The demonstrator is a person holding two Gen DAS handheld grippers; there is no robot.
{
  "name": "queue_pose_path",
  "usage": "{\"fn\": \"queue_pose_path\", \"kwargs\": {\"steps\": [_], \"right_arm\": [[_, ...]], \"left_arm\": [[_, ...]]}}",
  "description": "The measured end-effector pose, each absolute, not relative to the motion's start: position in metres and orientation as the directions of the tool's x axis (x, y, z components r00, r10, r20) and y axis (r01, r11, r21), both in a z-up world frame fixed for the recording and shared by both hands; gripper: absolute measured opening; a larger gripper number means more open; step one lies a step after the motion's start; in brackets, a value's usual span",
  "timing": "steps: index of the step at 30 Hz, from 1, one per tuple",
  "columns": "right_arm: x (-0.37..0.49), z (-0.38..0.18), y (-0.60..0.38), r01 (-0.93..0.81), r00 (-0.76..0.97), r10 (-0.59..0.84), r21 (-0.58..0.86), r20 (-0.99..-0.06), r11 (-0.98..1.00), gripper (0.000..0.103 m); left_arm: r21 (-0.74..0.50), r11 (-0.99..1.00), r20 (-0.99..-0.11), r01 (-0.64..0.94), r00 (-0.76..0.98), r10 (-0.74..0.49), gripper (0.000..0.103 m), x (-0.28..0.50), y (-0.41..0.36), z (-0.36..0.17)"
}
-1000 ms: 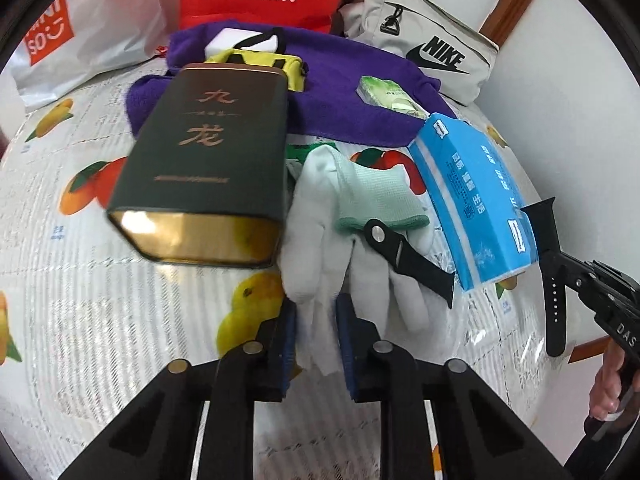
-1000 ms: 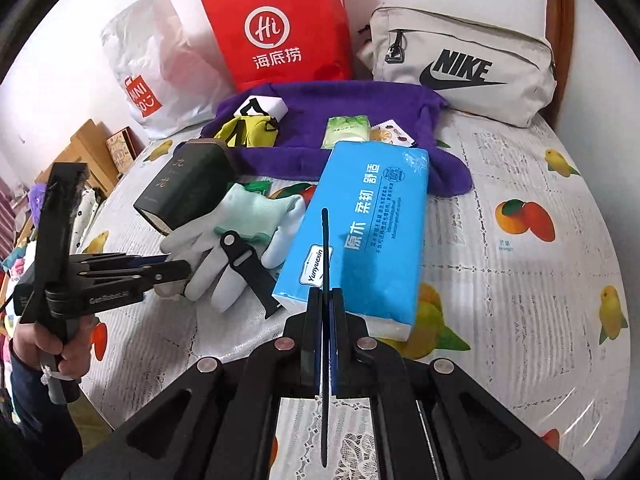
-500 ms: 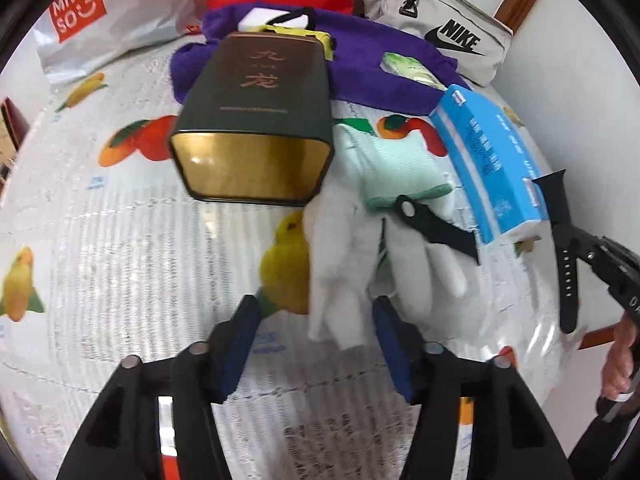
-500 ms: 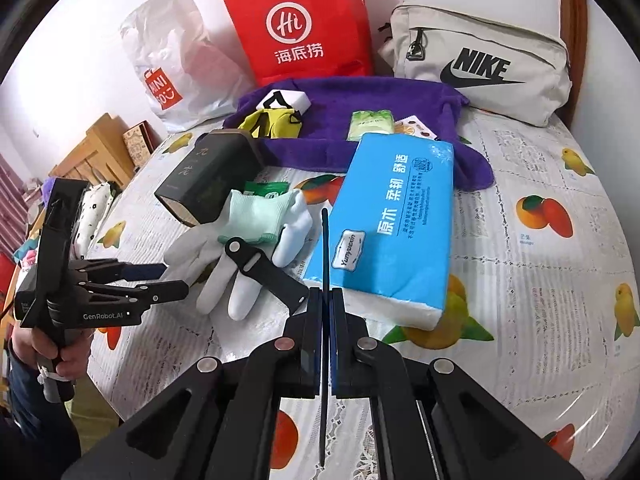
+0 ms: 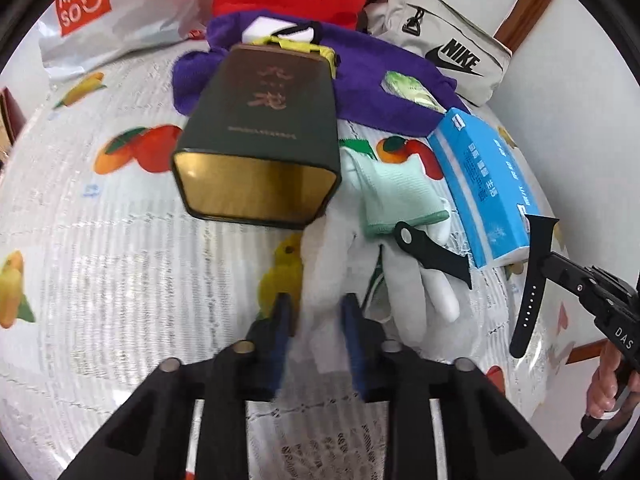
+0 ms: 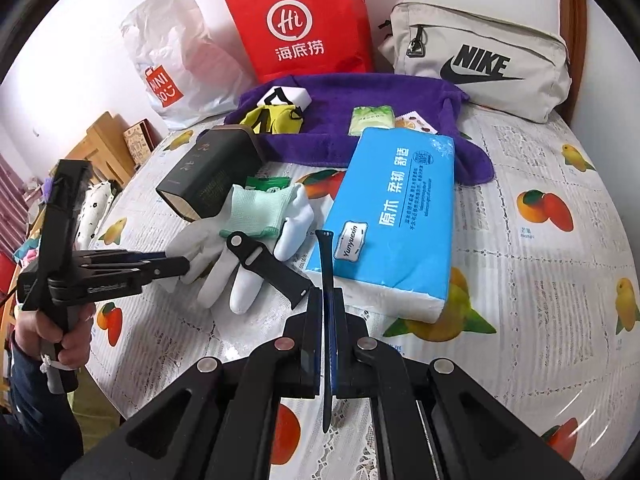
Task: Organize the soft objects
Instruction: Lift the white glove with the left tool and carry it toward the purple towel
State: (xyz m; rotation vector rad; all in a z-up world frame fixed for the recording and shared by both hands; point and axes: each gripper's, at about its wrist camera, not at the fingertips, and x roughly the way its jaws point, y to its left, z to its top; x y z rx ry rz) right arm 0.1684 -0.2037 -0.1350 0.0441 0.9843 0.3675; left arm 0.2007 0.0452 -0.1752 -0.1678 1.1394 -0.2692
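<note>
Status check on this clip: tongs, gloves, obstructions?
Left tongs just closed on white glove fingertip. Right tongs shut on watch strap. Second strap piece lies across the glove.

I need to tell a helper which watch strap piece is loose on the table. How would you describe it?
Find the blue tissue pack in the middle of the fruit-print table. Left of it lie white gloves; the loose strap lies across their fingers. It is black with a round hole at one end, unlike the long strap clamped in the right gripper.

Purple towel (image 6: pixel 360 120), blue tissue pack (image 6: pixel 396 216)
</note>
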Motion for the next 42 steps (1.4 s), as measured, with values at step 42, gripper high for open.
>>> {"fn": "queue_pose_path", "kwargs": {"steps": [42], "right_arm": [[0.165, -0.091, -0.22, -0.241, 0.573, 0.287, 0.176, -0.767, 0.954, 0.003]], "left_arm": [[-0.261, 0.961, -0.763, 0.087, 0.592, -0.261, 0.007, 0.166, 0.078, -0.086]]}}
